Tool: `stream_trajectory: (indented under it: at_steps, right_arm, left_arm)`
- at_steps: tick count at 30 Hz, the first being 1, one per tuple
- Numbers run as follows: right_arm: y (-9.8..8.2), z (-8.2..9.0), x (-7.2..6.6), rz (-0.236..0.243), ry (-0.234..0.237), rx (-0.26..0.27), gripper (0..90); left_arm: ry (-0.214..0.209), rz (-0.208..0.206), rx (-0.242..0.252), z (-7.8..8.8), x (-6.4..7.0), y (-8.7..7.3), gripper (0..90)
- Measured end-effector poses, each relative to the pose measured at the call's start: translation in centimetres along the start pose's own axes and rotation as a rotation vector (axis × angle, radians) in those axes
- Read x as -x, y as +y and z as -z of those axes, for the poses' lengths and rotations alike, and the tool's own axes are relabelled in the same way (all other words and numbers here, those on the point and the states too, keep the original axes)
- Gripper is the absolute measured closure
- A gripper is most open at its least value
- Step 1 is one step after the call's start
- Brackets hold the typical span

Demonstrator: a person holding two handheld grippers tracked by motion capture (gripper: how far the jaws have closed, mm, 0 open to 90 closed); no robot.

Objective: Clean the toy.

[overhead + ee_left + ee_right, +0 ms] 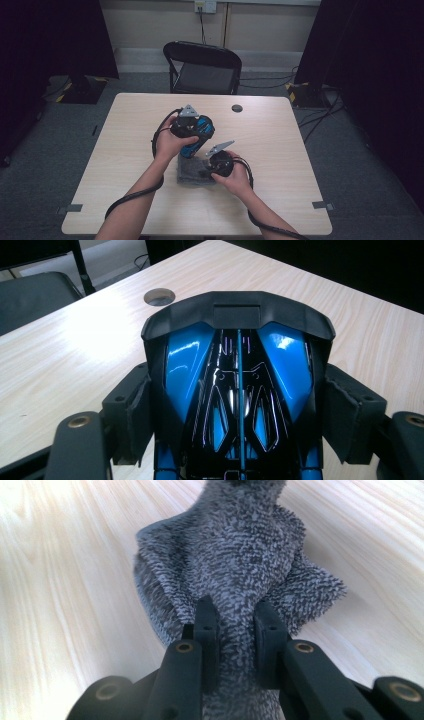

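Note:
A glossy blue and black toy car (239,385) sits between the jaws of my left gripper (239,415), whose pads press on both its sides. In the high view the toy car (199,134) is held above the table's middle, tilted, with my left gripper (187,125) on it. My right gripper (236,630) is shut on a fold of a grey fluffy cloth (235,555). From above, the grey cloth (190,172) lies on the table under the car, and my right gripper (207,172) pinches its right part.
The light wooden table (125,150) has a round cable hole (237,108) at its far side. A black folding chair (202,67) stands behind the table. Cables trail from both grippers toward the near edge.

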State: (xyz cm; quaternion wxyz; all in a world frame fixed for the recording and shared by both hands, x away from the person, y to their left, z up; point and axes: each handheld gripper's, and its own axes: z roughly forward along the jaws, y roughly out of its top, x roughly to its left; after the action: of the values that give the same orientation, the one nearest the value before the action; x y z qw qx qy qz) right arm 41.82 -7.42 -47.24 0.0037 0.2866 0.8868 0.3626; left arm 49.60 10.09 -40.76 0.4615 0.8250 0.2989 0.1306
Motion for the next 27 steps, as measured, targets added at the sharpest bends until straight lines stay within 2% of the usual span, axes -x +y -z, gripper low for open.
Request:
stream_trajectory:
  at_steps: [4,10,15,22,27]
  right_arm:
    - [-0.6,1.1,1.2,-0.02,-0.031,-0.001,76.3]
    - [-1.1,3.7,3.8,-0.075,-0.114,0.027,76.3]
    - [-1.3,4.9,5.4,-0.121,-0.163,0.05,76.3]
    - [-1.3,5.9,6.9,-0.17,-0.206,0.078,76.3]
    - [-0.9,6.1,7.3,-0.191,-0.222,0.097,76.2]
  left_arm:
    - [0.002,0.0,-0.01,0.6,-0.3,-0.2,25.6]
    - [-0.001,0.006,-0.022,0.9,-0.5,-1.1,25.5]
    - [-0.009,0.008,-0.03,1.0,-0.3,-1.8,25.5]
    - [-0.025,-0.003,-0.051,1.0,0.2,-2.7,25.5]
    - [-0.037,-0.008,-0.067,0.8,0.7,-3.4,25.5]
